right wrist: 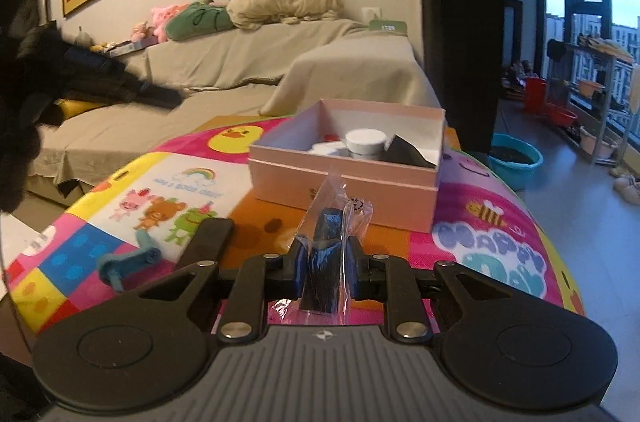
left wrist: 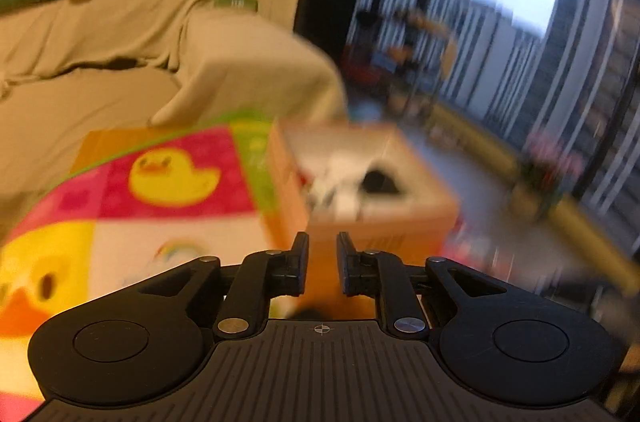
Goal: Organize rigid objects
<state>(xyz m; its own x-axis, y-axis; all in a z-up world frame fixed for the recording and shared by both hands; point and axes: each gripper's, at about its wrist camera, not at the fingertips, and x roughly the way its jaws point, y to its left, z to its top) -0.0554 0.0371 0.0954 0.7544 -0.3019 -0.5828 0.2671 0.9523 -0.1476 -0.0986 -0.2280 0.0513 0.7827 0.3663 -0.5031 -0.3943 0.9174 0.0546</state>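
My right gripper (right wrist: 323, 254) is shut on a dark blue block in a clear plastic bag (right wrist: 326, 246) and holds it above the table, in front of the open pink box (right wrist: 344, 178). The box holds a white jar (right wrist: 366, 142), a black piece (right wrist: 404, 150) and small white items. In the blurred left wrist view, my left gripper (left wrist: 322, 250) is empty, its jaws a narrow gap apart, just in front of the same box (left wrist: 360, 218).
A blue plastic part (right wrist: 124, 260) and a flat black piece (right wrist: 210, 240) lie on the colourful cartoon mat (right wrist: 480, 222) at the left. A covered sofa (right wrist: 240, 70) stands behind the table. A teal basin (right wrist: 516, 158) sits on the floor to the right.
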